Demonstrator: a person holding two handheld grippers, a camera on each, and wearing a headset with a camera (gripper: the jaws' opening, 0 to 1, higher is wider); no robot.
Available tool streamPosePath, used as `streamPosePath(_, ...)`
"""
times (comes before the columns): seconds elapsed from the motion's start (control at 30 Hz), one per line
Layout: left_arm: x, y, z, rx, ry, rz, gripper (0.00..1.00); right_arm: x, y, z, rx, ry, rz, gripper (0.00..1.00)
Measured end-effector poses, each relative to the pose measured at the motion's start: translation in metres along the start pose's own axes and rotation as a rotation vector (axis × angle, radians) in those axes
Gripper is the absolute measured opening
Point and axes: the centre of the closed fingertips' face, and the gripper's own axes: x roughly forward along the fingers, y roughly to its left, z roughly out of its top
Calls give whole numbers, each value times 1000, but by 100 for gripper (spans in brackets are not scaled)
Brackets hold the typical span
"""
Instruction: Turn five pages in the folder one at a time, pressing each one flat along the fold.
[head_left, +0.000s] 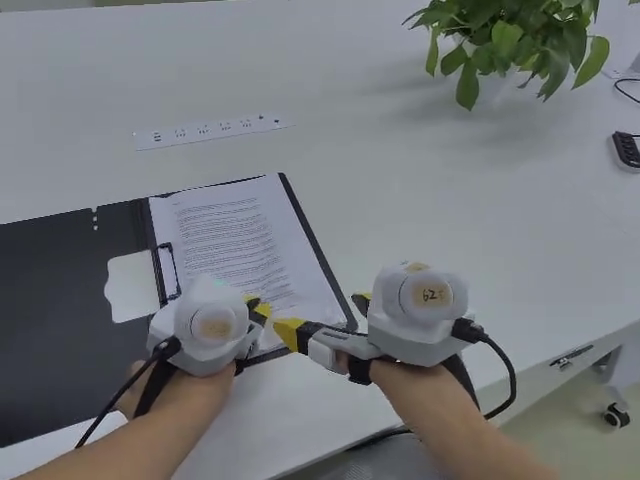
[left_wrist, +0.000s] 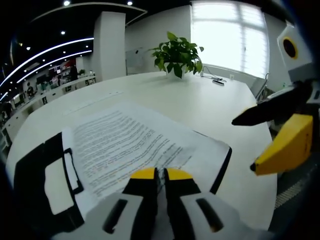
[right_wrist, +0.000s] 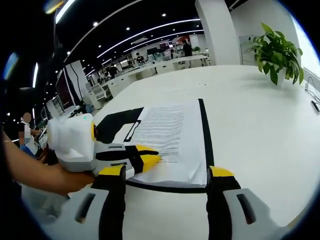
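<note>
— So, where do things stand?
— The folder (head_left: 60, 300) lies open at the surface's (head_left: 450, 200) near edge; the left gripper (left_wrist: 160, 174) pinches the top page's (head_left: 240, 240) bottom edge, and the right gripper (right_wrist: 166, 171) gapes beside it.
— Risk?
— The thin pinch may slip or catch two sheets.

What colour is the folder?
The folder under the page is black; the head view shows it best.
</note>
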Motion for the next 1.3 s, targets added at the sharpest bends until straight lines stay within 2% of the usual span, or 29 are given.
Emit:
streamPosePath(0.23, 0, 0, -1, -11, 2, 2, 4, 9, -10, -8, 50, 19, -25, 41)
streamPosePath(0.43, -2, -1, -1, -23, 2, 4, 4, 15, -18, -14, 85, 41, -46, 39)
streamPosePath(0.73, -2, -1, -1, -32, 2, 5, 4, 23, -24, -19, 137, 56, -55, 29)
streamPosePath(1.07, -3, 0, 0, -41, 5, 9, 4, 27, -32, -23, 143, 71, -79, 13)
streamPosePath(1.17, -2, 0, 0, -75, 9, 13, 4, 27, -35, -24, 142, 75, -86, 9)
streamPosePath(1.3, -2, 0, 0, -74, 12, 15, 4, 27, -39, -25, 148, 72, -97, 4)
